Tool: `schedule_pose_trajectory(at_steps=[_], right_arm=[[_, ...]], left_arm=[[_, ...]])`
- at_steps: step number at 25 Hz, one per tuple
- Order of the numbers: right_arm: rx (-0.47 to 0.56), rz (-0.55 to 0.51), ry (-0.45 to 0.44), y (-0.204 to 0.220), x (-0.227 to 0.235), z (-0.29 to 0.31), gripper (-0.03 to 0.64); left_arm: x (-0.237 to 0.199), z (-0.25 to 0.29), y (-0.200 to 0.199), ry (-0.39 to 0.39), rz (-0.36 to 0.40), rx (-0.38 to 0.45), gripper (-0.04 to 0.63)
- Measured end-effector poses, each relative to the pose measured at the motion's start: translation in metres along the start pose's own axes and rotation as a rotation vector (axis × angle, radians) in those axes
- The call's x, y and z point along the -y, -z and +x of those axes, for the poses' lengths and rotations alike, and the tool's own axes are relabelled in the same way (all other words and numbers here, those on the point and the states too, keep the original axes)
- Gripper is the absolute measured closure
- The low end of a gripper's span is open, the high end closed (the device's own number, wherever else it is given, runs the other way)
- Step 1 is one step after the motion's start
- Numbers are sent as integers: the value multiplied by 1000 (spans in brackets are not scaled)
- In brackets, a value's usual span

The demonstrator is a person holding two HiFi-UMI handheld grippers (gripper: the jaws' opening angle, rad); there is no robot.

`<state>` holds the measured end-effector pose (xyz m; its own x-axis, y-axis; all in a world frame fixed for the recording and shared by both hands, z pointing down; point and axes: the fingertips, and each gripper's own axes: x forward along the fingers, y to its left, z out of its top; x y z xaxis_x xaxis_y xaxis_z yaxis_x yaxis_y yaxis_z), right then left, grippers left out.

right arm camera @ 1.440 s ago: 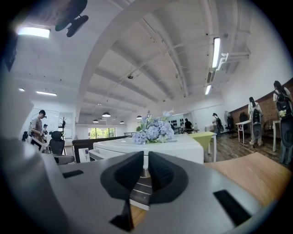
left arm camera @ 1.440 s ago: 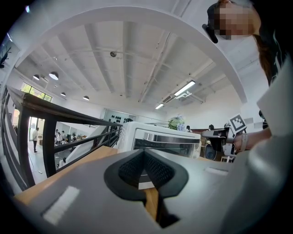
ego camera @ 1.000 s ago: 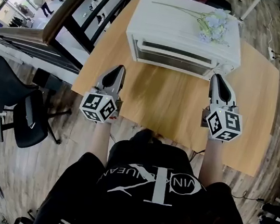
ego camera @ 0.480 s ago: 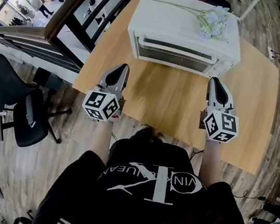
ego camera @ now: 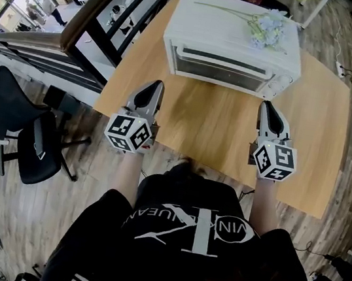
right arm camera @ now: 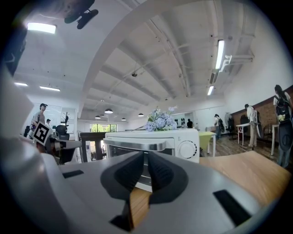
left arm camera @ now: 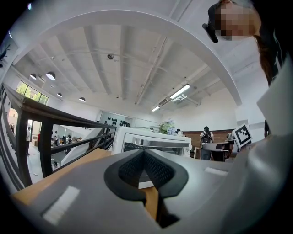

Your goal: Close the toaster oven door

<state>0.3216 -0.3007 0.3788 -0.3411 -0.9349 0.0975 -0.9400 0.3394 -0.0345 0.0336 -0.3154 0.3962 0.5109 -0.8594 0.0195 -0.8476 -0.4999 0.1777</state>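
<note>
a light wooden rectangular table (ego camera: 217, 130) fills the middle of the head view. at its far end stands a boxy white toaster oven (ego camera: 232, 36), its glass door (ego camera: 224, 68) upright and shut against the front, facing the person. the left grey two-jaw gripper (ego camera: 153, 86) rests low over the table on the near left, well short of the oven and pointing toward it. its jaws are pressed together at the tips with nothing between them. the right grey two-jaw gripper (ego camera: 267, 106) sits opposite on the near right, also apart from the oven. its jaws are drawn together to a thin slit and hold nothing. a spray of pale blue artificial flowers (ego camera: 268, 27) lies on the oven's top toward the right. a round white dial (right arm camera: 187, 149) sits to the right of the door.
</note>
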Motion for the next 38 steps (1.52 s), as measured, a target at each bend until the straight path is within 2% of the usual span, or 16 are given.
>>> schedule_pose_trajectory(at_steps=[38], right_arm=[[-18, 9, -15, 12, -14, 3, 581]], left_arm=[[-6, -5, 4, -7, 8, -9, 597]])
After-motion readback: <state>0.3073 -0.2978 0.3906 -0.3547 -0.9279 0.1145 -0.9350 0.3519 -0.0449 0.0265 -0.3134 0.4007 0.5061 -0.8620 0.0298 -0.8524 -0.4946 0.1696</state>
